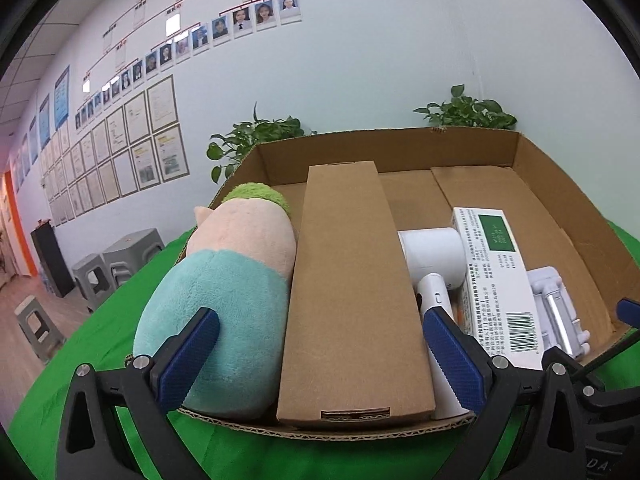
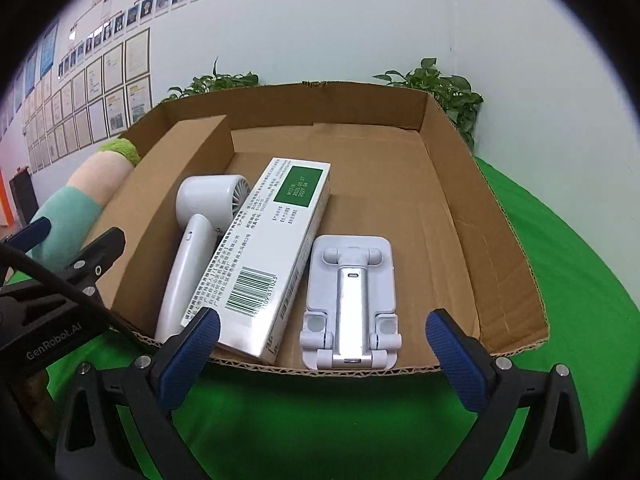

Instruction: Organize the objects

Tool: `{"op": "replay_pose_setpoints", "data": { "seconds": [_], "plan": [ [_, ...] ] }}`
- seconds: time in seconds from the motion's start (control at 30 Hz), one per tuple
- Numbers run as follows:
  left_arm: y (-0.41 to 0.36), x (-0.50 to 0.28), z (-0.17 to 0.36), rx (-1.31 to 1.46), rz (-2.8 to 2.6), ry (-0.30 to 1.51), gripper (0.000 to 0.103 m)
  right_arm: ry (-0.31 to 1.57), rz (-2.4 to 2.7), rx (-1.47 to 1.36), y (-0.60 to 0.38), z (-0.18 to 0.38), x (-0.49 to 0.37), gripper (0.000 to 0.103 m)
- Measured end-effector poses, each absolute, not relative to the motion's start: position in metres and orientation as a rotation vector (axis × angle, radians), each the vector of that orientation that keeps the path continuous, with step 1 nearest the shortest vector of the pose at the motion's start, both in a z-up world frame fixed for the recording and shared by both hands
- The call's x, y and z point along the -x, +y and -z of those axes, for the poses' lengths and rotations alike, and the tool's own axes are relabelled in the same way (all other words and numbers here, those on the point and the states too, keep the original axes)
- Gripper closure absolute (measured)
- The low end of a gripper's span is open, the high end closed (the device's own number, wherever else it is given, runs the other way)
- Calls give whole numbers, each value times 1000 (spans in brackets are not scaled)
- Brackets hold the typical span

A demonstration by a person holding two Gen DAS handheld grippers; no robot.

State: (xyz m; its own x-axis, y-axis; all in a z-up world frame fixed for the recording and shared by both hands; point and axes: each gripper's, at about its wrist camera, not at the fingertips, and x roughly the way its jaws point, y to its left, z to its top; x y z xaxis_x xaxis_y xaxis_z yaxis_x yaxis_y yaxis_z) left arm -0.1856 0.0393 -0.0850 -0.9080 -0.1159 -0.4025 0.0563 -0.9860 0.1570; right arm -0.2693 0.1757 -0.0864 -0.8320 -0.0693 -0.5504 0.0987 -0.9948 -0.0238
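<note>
Shallow brown cardboard tray (image 2: 452, 184) on the green cloth (image 2: 320, 412) holds a plush toy, long cardboard box, white hand fan, white carton and phone stand. Left gripper (image 1: 324, 356) and right gripper (image 2: 322, 354) both gape wide, gripping nothing.

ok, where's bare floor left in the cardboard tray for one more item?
Free: the tray floor right of the white folding phone stand, up to the right wall, and the far strip behind the white-and-green carton. Crowded: the left, with white handheld fan, brown cardboard box and plush toy.
</note>
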Motion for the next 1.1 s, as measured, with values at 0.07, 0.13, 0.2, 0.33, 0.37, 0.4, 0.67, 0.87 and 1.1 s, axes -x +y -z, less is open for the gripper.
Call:
{"op": "replay_pose_setpoints", "data": {
  "seconds": [0.07,0.13,0.2,0.33,0.37,0.4,0.67,0.87,1.1],
  "plan": [
    [45,188,89,-645,2952,-254,1,98,2927,-889,174,88,270,0],
    [46,189,90,-648,2951,-243,1,93,2923,-894,175,88,270,0],
    [46,190,92,-652,2946,-245,1,97,2923,-898,174,89,271,0],
    [47,191,92,-661,2930,-273,0,98,2922,-903,174,90,270,0],
    [48,191,92,-660,2929,-275,0,98,2922,-903,174,90,271,0],
    [47,191,92,-660,2932,-273,0,98,2922,-903,174,90,271,0],
    [49,192,94,-653,2927,-284,0,99,2922,-903,174,90,271,0],
    [49,192,94,-652,2933,-277,0,98,2922,-903,174,90,271,0],
    [49,192,95,-653,2932,-277,0,98,2922,-903,174,90,271,0]
  ]
}}
